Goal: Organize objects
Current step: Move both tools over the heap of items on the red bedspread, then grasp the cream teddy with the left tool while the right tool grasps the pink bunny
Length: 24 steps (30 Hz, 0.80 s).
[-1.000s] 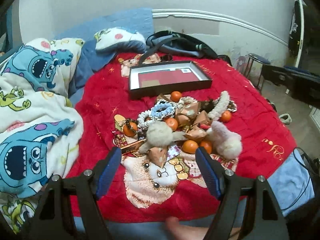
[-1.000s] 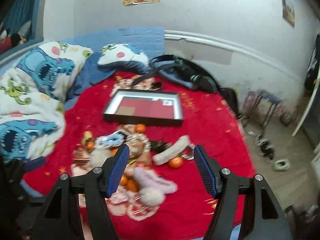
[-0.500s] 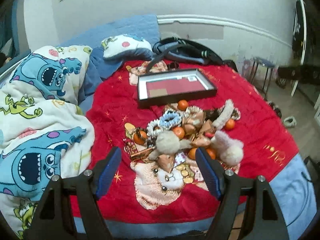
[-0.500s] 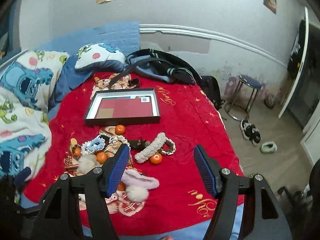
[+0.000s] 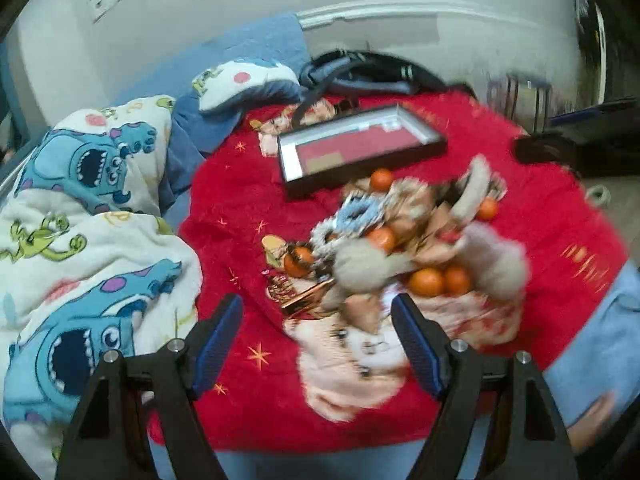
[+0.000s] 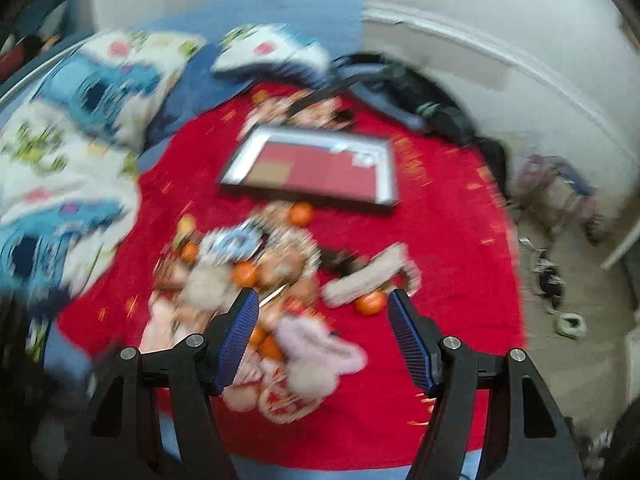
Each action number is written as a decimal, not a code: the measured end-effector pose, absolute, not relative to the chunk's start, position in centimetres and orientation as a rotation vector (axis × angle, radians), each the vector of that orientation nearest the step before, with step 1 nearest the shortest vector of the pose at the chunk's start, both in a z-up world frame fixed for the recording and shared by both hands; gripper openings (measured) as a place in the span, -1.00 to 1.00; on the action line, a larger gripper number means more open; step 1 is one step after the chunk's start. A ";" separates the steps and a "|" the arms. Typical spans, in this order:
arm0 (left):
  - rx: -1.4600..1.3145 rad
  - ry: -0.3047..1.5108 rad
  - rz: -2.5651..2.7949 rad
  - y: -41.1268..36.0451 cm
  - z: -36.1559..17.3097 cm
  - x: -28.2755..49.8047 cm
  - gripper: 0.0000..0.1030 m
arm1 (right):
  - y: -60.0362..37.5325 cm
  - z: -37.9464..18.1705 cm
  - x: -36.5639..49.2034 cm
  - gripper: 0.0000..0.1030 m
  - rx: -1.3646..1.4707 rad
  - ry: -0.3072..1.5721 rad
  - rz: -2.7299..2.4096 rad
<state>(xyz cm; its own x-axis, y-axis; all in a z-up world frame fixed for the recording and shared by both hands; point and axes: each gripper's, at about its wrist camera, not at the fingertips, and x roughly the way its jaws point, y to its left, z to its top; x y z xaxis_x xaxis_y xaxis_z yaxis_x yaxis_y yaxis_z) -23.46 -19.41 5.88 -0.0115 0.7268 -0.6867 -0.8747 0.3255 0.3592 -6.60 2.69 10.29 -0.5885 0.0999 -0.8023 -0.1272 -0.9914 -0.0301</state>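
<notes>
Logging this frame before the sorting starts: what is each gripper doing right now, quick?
Left gripper: open, holding nothing, above the red blanket.
Right gripper: open, holding nothing, above the pile of clutter.

Cartoon-print duvet (image 5: 80, 208), pillow (image 5: 244, 82), perhaps a stool (image 5: 524, 96).

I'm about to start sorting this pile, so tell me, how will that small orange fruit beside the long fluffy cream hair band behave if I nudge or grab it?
The small round orange fruit will probably roll if nudged, though the plush red blanket should slow it. It looks firm, so open gripper fingers could likely pinch it, but its curved skin might slip.
</notes>
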 end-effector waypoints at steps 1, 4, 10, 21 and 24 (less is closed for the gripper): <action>-0.258 0.945 1.261 -18.1 5.0 -24.1 0.49 | 2.4 9.1 -6.3 0.30 -1.378 -0.003 2.701; -0.377 0.907 1.242 -15.5 4.2 -25.5 0.49 | 1.9 5.2 -5.7 0.30 -1.438 -0.104 2.725; -0.538 0.851 1.152 -12.2 2.4 -26.6 0.49 | 3.0 0.6 -6.2 0.30 -1.412 -0.222 2.783; -0.424 1.067 1.013 -10.4 -2.3 -21.7 0.49 | 3.3 -4.5 -7.8 -0.23 -1.611 -0.286 2.845; -0.423 1.101 1.013 -9.7 -3.3 -21.2 0.49 | 4.5 -3.4 -7.8 -0.65 -1.605 -0.143 2.858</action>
<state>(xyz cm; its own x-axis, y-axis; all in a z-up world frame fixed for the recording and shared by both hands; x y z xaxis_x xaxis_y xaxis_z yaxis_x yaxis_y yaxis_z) -21.24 -9.66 -3.30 0.0893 0.4621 -0.8823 -0.8409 0.5097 0.1818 -7.79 4.48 -3.44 -0.5140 -0.0790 -0.8541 0.1638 -0.9865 -0.0074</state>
